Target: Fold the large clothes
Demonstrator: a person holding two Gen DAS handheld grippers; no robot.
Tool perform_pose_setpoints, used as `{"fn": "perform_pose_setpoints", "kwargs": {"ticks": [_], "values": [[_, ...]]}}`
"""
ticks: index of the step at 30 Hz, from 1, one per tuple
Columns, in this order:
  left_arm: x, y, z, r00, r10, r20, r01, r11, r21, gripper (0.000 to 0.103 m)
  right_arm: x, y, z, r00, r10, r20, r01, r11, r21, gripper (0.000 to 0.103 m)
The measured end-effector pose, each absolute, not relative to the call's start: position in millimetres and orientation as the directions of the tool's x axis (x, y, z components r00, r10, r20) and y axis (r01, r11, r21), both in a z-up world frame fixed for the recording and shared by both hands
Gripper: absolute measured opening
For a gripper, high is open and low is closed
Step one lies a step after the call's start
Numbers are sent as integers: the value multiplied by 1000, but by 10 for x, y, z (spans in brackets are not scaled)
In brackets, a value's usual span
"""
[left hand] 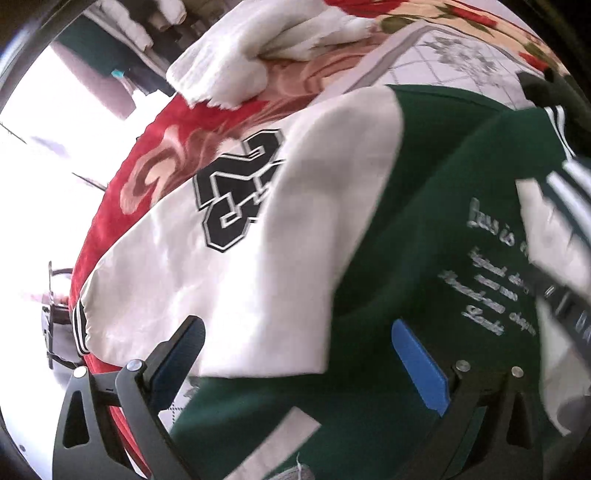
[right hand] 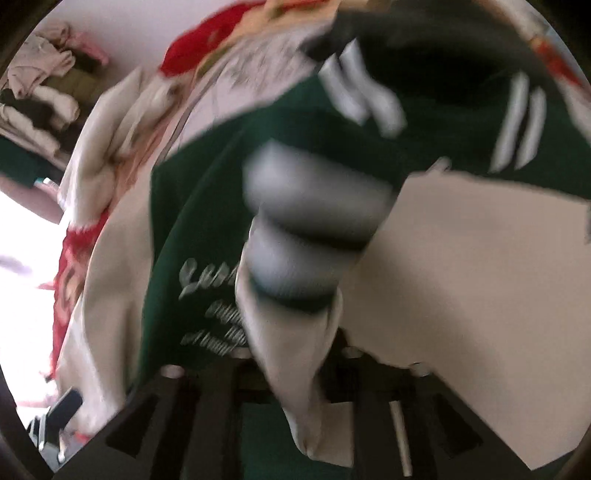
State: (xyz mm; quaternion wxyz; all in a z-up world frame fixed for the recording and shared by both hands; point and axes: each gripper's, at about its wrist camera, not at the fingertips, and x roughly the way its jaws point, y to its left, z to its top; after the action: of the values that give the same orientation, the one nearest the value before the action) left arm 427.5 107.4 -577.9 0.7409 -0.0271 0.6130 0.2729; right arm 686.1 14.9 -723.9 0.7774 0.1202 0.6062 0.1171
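Red floral blanket (left hand: 122,199) covers my work surface, pink swirl pattern on it. A white towel (left hand: 236,62) lies bunched on the blanket toward the far side. Beside it, a pale sheet with grey printed motifs (left hand: 458,62). Cream fabric with red flowers (left hand: 417,14) at the far edge. Right wrist view, blurred: a heap of beige and dark clothes (right hand: 40,96) against the wall, upper left.

- A home bedroom: a bed under a red flowered blanket (left hand: 122,192).
- Heaped clothes (right hand: 40,96) lie far left.
- A bright window (left hand: 40,155) at left.
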Motion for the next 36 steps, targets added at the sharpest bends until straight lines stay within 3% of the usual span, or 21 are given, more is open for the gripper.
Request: {"fn": "perform_pose_setpoints", "kwargs": {"ticks": [1, 4, 7, 9, 15, 20, 24, 27, 32, 36], "values": [[4266, 1087, -5750, 102, 365, -925, -441, 850, 287, 103, 6814, 151, -7211, 228, 382, -896, -41, 923, 383, 43], [4189, 1231, -5651, 119, 331, -936, -452, 857, 246, 103, 6607, 68, -6983, 245, 546, -801, -34, 831, 556, 57], [4047, 1414, -5576, 116, 286, -951, -489, 850, 195, 103, 6387, -122, -6747, 315, 611, -726, 23, 760, 650, 57], [3929, 1554, -5554, 102, 249, -963, -526, 835, 160, 103, 6342, -161, -6668, 354, 588, -727, 88, 753, 652, 57], [3459, 2072, -5629, 66, 115, -991, -670, 741, 41, 103, 6167, -43, -6515, 448, 345, -825, 145, 882, 448, 57], [2964, 2665, -5735, 73, -10, -997, -797, 601, -64, 103, 5660, 179, -6135, 551, 77, -831, 206, 952, 225, 57], [2547, 3218, -5877, 58, -22, -998, -882, 467, -61, 103, 5157, 245, -5892, 546, -177, -819, 302, 953, -5, 57], [2257, 3643, -6094, 42, -55, -998, -950, 308, -57, 102, 4929, 164, -5792, 534, -292, -793, 338, 934, -117, 57], [2113, 4065, -6282, 98, -69, -993, -985, 136, -107, 101, 4843, -168, -5850, 469, -318, -824, 412, 904, -115, 57], [2236, 4276, -6243, 125, 10, -992, -990, 69, -124, 99, 4964, -115, -6015, 458, -277, -845, 359, 927, -109, 57]]}}
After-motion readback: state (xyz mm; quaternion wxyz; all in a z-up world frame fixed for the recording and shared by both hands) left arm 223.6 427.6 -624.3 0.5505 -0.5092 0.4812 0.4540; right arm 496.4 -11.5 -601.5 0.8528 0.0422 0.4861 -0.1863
